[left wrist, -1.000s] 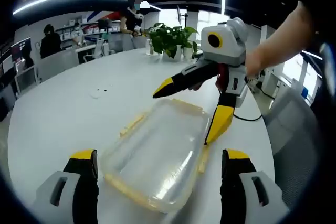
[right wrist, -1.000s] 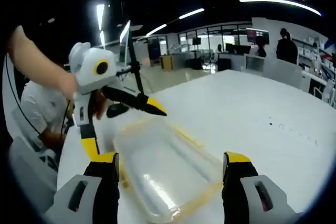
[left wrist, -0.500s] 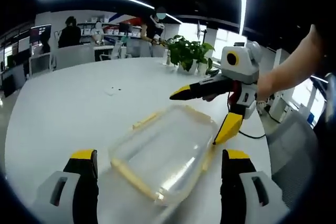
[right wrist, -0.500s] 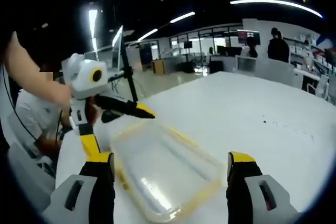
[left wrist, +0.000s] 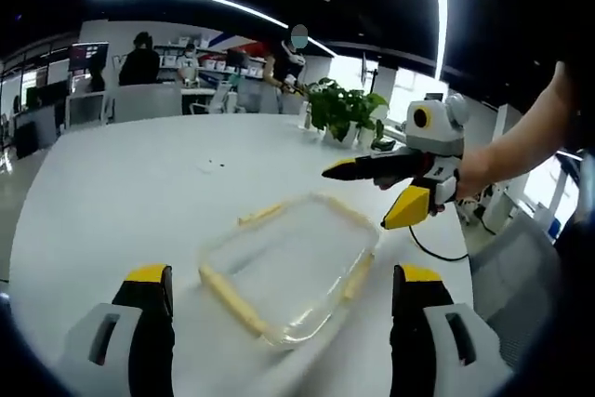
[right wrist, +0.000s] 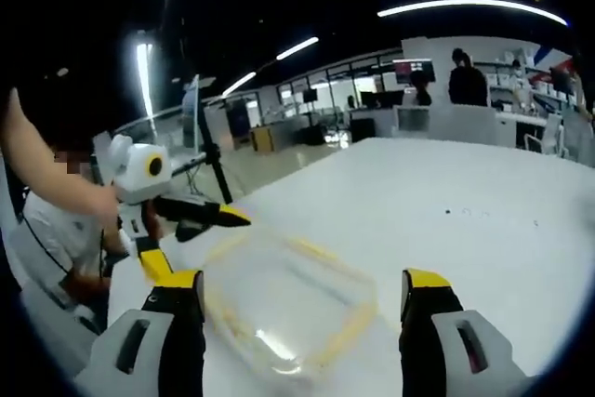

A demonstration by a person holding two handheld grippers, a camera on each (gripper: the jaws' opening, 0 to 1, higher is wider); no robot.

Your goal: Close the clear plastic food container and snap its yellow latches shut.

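Apparently the lid is already down — the clear plastic food container [left wrist: 290,284] lies flat and closed on the white table [left wrist: 121,192], near the edge closest to the person and well clear of the far edge where the potted plant [left wrist: 346,111] stands. Yellow latches [left wrist: 232,297] show along its sides; whether each is snapped home cannot be told, the plastic being too clear and the views too small. My judgement: closing is done, latching is either finished or needs a last check of each side. Left gripper [left wrist: 281,287] — jaws apart, held above the table just short of the container, gripping nothing. Right gripper [right wrist: 293,291] — jaws likewise apart, empty, off the container's opposite side; in the left gripper view it shows lifted above the container's far corner, not touching. No brand, label or readable writing on the container, grippers or table; some small dark specks [left wrist: 215,164] mid-table are too small to make out.
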